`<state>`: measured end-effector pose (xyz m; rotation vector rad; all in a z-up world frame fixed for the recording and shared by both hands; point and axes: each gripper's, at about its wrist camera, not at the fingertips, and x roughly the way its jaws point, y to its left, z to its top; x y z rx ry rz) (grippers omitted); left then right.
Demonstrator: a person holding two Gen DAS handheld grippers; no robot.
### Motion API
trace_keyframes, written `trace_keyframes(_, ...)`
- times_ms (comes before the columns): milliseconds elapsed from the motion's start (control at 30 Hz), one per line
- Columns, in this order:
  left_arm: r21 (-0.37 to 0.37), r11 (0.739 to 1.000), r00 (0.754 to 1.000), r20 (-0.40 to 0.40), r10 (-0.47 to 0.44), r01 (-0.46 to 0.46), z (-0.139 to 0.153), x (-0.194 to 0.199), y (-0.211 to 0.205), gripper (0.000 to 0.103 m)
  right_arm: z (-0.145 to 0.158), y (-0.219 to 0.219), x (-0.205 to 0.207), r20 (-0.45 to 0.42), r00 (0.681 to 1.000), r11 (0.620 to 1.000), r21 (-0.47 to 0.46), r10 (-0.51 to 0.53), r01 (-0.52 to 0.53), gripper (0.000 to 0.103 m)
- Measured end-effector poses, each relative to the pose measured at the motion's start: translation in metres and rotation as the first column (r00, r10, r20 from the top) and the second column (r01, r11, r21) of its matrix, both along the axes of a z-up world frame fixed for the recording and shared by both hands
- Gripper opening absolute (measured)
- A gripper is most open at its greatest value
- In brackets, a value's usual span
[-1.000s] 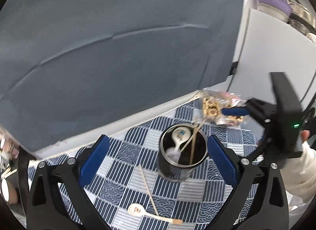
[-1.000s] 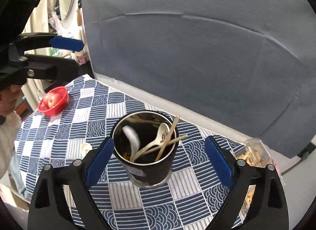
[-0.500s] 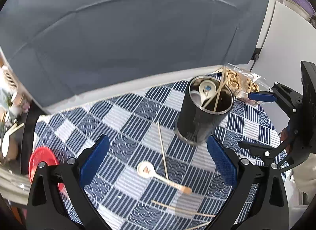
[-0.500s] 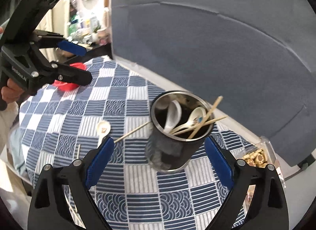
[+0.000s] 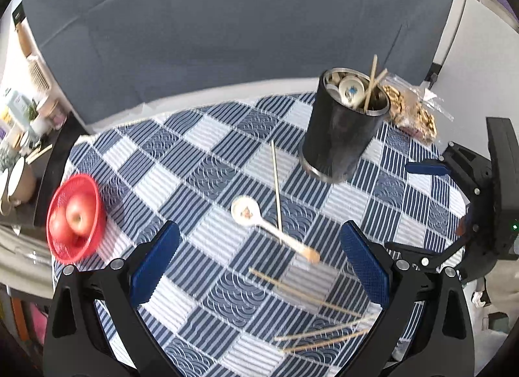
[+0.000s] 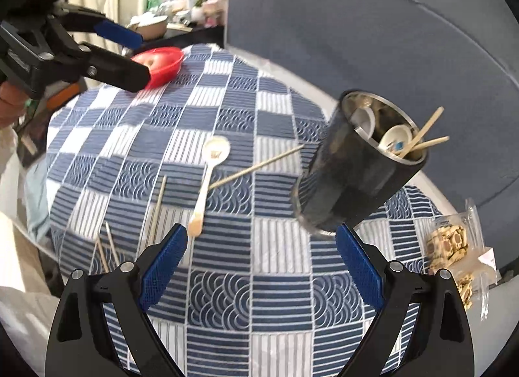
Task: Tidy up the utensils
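A black metal holder (image 5: 343, 127) (image 6: 360, 166) stands at the table's far right with white spoons and two chopsticks sticking out. On the checked cloth lie a white spoon (image 5: 269, 226) (image 6: 207, 179), a single chopstick (image 5: 276, 182) (image 6: 256, 167) crossing its handle, and several more chopsticks (image 5: 318, 315) (image 6: 129, 228) near the front edge. My left gripper (image 5: 259, 270) hangs open above the spoon and holds nothing; it shows at upper left in the right wrist view (image 6: 126, 53). My right gripper (image 6: 261, 266) is open and empty, in front of the holder.
A red basket (image 5: 76, 218) (image 6: 160, 64) with apples sits at the table's left edge. A clear bag of snacks (image 5: 410, 112) (image 6: 454, 253) lies behind the holder. A grey backdrop (image 5: 227, 36) stands behind the table, with cluttered shelves at far left.
Both grippers have pulled back from the holder and swung left; the spoon, loose chopsticks and red basket have come into view. Both stay open.
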<state>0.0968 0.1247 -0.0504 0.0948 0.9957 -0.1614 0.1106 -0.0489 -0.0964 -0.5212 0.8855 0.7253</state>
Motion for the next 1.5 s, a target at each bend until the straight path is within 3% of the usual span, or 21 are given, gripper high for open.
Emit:
trace_keyframes(367,0.003,0.997,0.995,-0.061,0.081,-0.081,-0.034,-0.049,0.011,0.097,-0.014,0.007,-0.031,-0.020,0.999,0.999,-0.035,0.027,-0.028,0.088)
trace_keyframes(600,-0.009,0.987,0.980,-0.125,0.156,-0.158,-0.074,-0.077,0.023,0.097,-0.033,0.016,-0.034,-0.050,0.997,0.997,-0.052,0.051,-0.054,0.088)
trace_keyframes(800,0.021,0.971,0.953,-0.186,0.239,-0.239,-0.099,-0.092,0.031,0.097,-0.054,0.029,-0.025,-0.120,0.988,0.993,-0.056,0.095,-0.102,0.088)
trace_keyframes(1000,0.014,0.930,0.907,-0.215,0.362,-0.367,-0.113,-0.107,0.035,0.097,-0.074,0.046,-0.018,-0.178,0.974,0.987,-0.053,0.138,-0.150,0.088)
trace_keyframes(1133,0.060,0.895,0.873,-0.202,0.445,-0.442,-0.119,-0.123,0.026,0.097,-0.082,0.061,-0.017,-0.190,0.963,0.976,-0.064,0.191,-0.206,0.088)
trace_keyframes(1233,0.074,0.882,0.861,-0.192,0.471,-0.466,-0.123,-0.134,0.016,0.097,-0.090,0.068,-0.016,-0.213,0.956,0.972,-0.082,0.201,-0.222,0.088)
trace_keyframes(1500,0.029,0.868,0.836,-0.254,0.485,-0.495,-0.138,-0.147,-0.016,0.097,-0.101,0.084,-0.021,-0.233,0.950,0.960,-0.139,0.208,-0.244,0.086)
